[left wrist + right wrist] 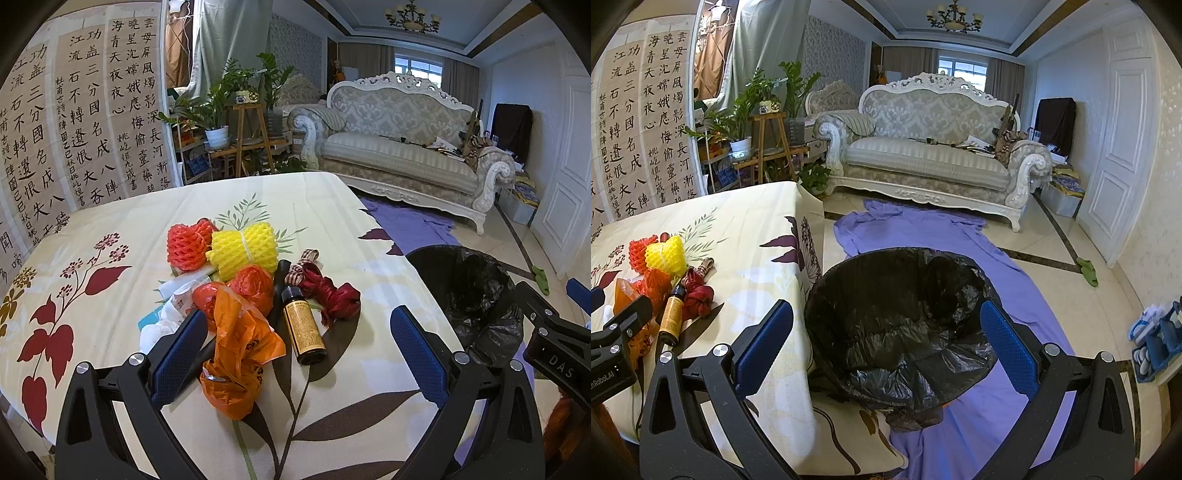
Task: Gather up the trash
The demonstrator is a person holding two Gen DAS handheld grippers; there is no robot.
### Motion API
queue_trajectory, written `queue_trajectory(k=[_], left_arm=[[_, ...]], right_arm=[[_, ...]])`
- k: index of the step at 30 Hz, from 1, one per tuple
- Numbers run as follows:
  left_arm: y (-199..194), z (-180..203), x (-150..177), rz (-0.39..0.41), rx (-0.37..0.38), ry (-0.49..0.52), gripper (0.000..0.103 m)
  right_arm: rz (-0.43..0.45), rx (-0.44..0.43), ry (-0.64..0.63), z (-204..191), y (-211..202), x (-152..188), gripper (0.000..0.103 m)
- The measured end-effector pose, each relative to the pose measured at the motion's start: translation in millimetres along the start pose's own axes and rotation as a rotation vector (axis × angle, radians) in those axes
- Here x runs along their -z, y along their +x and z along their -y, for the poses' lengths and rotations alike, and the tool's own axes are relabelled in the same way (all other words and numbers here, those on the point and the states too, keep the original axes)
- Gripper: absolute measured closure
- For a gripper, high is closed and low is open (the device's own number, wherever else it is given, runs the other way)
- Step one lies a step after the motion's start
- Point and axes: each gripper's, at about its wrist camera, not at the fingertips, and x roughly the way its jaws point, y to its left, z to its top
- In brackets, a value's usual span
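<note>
A pile of trash lies on the floral tablecloth (110,229): an orange plastic bag (240,347), a brown bottle with a yellow label (303,332), yellow foam netting (243,251), orange foam netting (186,245), a red ribbon bundle (332,295) and white wrappers (166,317). My left gripper (295,354) is open above the bag and bottle, holding nothing. My right gripper (886,339) is open and empty above the bin lined with a black bag (901,314), which stands on the floor beside the table. The bottle (670,317) and netting (665,254) also show in the right wrist view.
A purple cloth (923,236) covers the floor under the bin. An ornate sofa (923,147) stands at the back, with plants on a wooden stand (768,140) to its left. Calligraphy sheets (74,129) hang behind the table. A white door (1123,147) is at the right.
</note>
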Motion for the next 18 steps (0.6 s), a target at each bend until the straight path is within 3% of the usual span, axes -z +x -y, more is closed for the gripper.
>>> queue_trajectory(k=[18], left_arm=[[7.0,-11.0,5.6,-0.044,0.002,0.001,0.007]], right_arm=[[-0.028,-0.004,-0.016,-7.5,6.0,4.7,0.004]])
